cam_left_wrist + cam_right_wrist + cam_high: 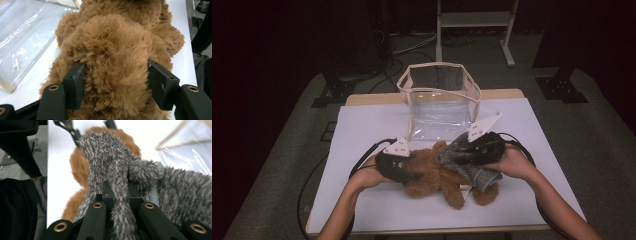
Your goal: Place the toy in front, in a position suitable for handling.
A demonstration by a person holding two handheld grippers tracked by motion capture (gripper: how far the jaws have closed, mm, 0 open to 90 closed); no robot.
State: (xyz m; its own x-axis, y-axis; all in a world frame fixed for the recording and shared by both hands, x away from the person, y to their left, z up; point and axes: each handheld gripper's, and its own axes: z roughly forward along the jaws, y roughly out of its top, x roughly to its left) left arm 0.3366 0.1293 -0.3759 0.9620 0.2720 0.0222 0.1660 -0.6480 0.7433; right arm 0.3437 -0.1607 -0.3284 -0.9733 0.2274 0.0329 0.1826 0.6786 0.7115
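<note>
Two grippers working a brown teddy bear (437, 172) and a fuzzy grey garment (469, 162) near the front edge of the table (362, 130).

We see both forearms come in from the table's front edge, hands angled inward toward each other. Our left gripper (115, 82) squeezes a plush brown part of the bear, its jaws about half apart with pads sunk into the fur. Our right gripper (117, 192) is pinched narrow on a fold of the grey garment, which drapes over the bear's upper body. Behind them, toward the back edge, a clear bag (439, 100) with cream trim stands open. The bear lies on the white table cover, legs toward us.
</note>
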